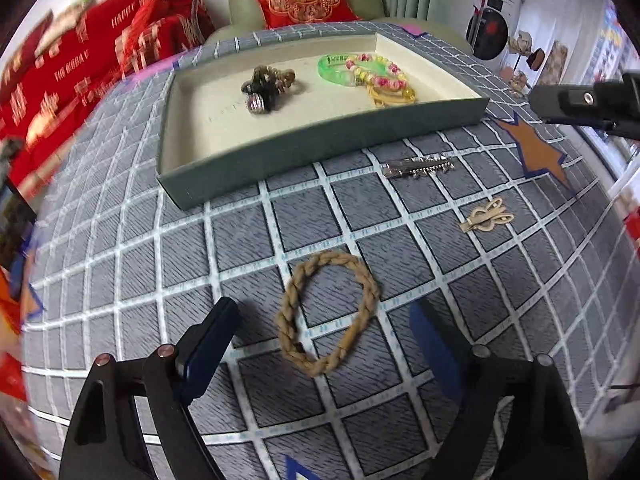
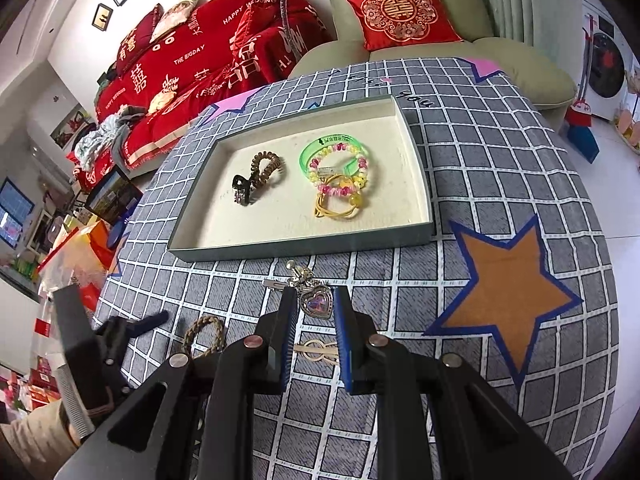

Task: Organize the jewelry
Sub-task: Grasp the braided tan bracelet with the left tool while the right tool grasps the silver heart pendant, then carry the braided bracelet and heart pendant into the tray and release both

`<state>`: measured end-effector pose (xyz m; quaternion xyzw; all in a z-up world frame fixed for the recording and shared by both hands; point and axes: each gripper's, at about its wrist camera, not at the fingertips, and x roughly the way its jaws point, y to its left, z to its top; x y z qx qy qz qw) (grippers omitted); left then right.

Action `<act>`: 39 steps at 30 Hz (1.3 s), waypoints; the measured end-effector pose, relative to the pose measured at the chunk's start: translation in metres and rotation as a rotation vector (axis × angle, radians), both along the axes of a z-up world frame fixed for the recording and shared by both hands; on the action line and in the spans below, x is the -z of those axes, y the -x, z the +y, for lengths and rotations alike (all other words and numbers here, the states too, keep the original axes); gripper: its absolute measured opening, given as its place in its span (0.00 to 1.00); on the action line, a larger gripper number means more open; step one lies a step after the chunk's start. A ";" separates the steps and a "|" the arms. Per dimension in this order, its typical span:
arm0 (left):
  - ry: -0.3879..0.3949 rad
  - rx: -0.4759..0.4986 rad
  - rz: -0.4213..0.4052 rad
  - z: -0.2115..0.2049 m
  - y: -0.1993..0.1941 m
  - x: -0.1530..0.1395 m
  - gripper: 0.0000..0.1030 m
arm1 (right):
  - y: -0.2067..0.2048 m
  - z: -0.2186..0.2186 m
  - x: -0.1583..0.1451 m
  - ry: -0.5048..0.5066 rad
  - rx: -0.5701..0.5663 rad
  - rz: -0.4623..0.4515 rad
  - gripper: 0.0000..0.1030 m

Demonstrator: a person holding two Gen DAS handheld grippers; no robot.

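Note:
A tan braided ring (image 1: 370,292) lies flat on the checked cloth, between the wide-apart fingers of my left gripper (image 1: 324,310), which is open and touches nothing. In the right wrist view my right gripper (image 2: 315,294) is shut on a heart pendant (image 2: 316,306), whose small charm (image 2: 300,273) sticks out past the tips. A grey tray (image 1: 320,152) (image 2: 304,248) holds a brown coil tie (image 2: 266,166), a black claw clip (image 2: 242,190), a green bangle (image 2: 310,152) and beaded bracelets (image 2: 340,184). A silver studded clip (image 1: 418,168) and a beige clip (image 1: 486,220) lie loose on the cloth.
The checked cloth (image 1: 132,264) with orange stars (image 2: 508,292) covers the table. A green armchair with a red cushion (image 2: 400,12) stands behind the tray. A red-covered sofa (image 2: 192,60) is at the back left. My right gripper's body (image 1: 588,104) juts in from the right.

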<state>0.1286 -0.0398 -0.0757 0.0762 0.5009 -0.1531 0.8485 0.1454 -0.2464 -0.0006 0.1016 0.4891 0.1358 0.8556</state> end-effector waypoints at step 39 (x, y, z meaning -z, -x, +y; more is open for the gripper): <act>0.116 -0.114 -0.148 0.004 -0.127 -0.061 0.20 | -0.096 0.005 0.000 0.005 0.053 -0.005 0.19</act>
